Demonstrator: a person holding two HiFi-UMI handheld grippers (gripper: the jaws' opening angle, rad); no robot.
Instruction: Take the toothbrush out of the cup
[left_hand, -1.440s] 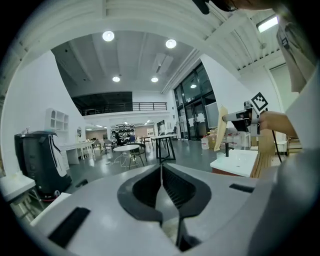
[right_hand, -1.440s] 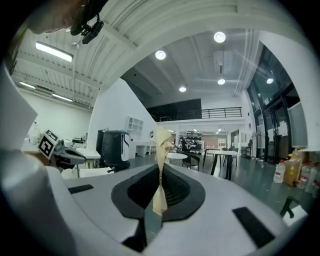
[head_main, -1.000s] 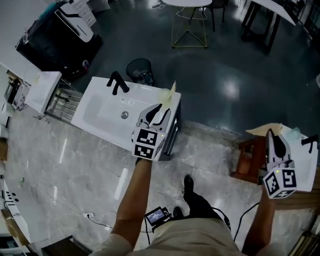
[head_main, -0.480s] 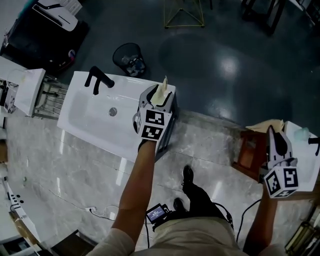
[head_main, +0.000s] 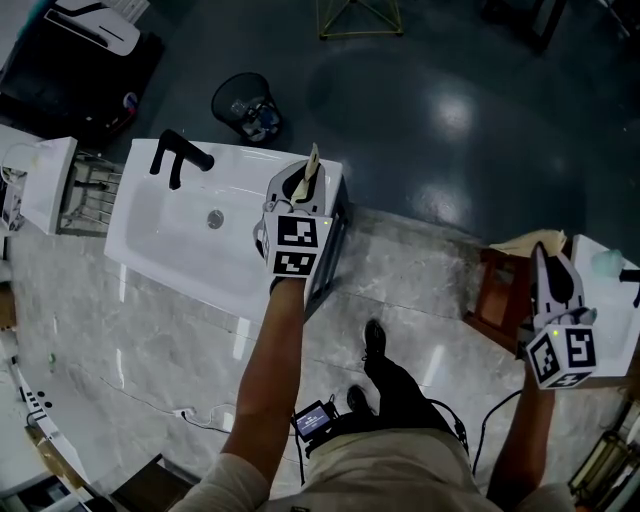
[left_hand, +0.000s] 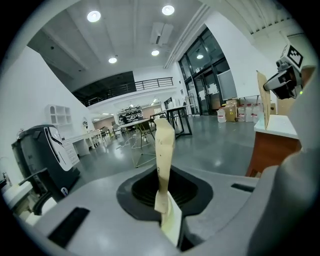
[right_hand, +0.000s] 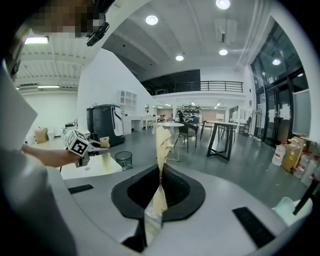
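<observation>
Holding nothing, your right gripper (right_hand: 161, 139) has its jaws pressed together. Just right of it, the pale cup (right_hand: 284, 210) sits on the white counter (head_main: 615, 320) with the dark toothbrush (right_hand: 306, 196) leaning inside. Your left gripper (left_hand: 164, 136) — jaws just closing, now together, empty — hangs over the sink (head_main: 180, 230) corner, well apart.

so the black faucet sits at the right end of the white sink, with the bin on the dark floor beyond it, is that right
No: in the head view the black faucet stands at the left end of the white sink, not the right. The bin is on the dark floor beyond it.
</observation>
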